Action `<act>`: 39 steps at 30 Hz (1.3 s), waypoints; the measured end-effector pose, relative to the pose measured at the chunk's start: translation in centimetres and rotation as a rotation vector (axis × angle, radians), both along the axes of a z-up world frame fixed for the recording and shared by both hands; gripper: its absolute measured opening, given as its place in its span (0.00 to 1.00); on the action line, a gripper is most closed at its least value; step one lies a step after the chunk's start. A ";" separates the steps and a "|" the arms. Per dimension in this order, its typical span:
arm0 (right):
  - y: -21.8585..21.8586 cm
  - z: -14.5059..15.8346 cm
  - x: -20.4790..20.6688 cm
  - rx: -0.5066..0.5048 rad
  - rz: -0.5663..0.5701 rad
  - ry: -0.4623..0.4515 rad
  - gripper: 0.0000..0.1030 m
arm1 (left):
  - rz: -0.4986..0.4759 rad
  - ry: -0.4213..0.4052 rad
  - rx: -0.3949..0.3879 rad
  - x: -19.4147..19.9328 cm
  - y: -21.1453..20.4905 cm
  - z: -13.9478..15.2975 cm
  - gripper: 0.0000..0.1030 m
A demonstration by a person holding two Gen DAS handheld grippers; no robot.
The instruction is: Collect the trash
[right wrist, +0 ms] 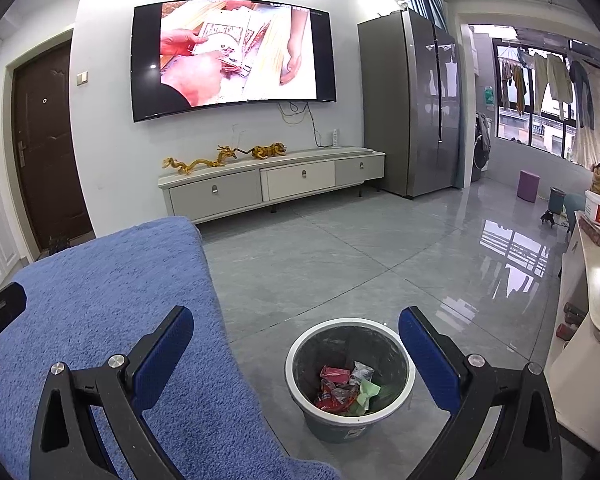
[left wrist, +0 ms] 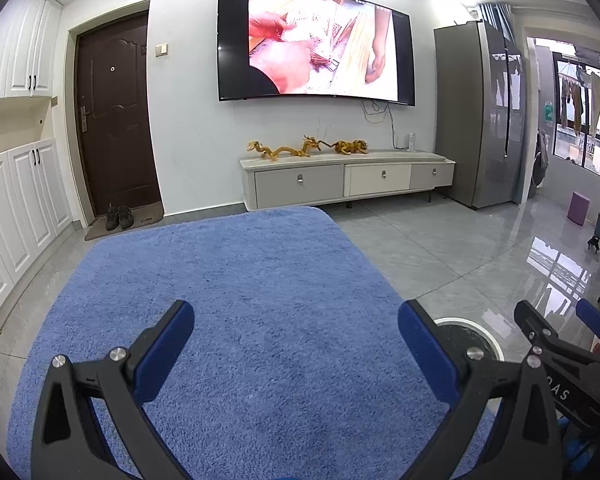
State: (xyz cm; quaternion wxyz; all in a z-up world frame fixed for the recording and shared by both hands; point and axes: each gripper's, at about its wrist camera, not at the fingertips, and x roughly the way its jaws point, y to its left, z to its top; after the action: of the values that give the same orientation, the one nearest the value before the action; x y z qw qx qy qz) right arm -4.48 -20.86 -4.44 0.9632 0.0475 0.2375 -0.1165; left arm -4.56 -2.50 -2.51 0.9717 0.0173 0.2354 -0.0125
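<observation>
Trash [right wrist: 346, 386] in bin [right wrist: 300, 344], just below open right claw [right wrist: 296, 344].

The blue rug [left wrist: 228, 304] lies bare, nothing on it under the left tool [left wrist: 296, 344], whose fingers stand wide apart. The bin [right wrist: 350, 376] stands on the tile floor [right wrist: 360, 256] just beside the rug's edge, its mouth uncovered below the spread right tool [right wrist: 296, 344]. A counter [right wrist: 596, 296] hems the right side; the floor toward the cabinet [right wrist: 268, 184] is free
</observation>
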 end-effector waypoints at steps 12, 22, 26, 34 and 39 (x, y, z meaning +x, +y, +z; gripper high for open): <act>-0.1 -0.4 0.9 -0.016 -0.007 0.005 1.00 | -0.024 0.008 -0.021 0.7 -0.3 -0.1 0.99; 0.1 -1.1 1.5 -0.025 -0.004 0.012 1.00 | -0.037 0.014 -0.028 1.2 -0.4 -0.4 0.99; 0.1 -1.4 1.8 -0.024 -0.009 0.018 1.00 | -0.042 0.018 -0.029 1.2 -0.5 -0.6 0.99; 0.1 -1.5 1.8 -0.023 -0.011 0.021 1.00 | -0.047 0.029 -0.035 1.5 -0.3 -0.6 0.99; 0.1 -1.5 1.8 -0.024 -0.011 0.021 1.00 | -0.050 0.029 -0.035 1.5 -0.1 -0.6 0.99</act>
State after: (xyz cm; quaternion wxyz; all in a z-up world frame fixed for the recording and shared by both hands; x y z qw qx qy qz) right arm -2.66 -20.78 -5.96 0.9605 0.0363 0.2459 -0.1249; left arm -3.04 -2.64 -3.09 0.9676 0.0059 0.2489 -0.0412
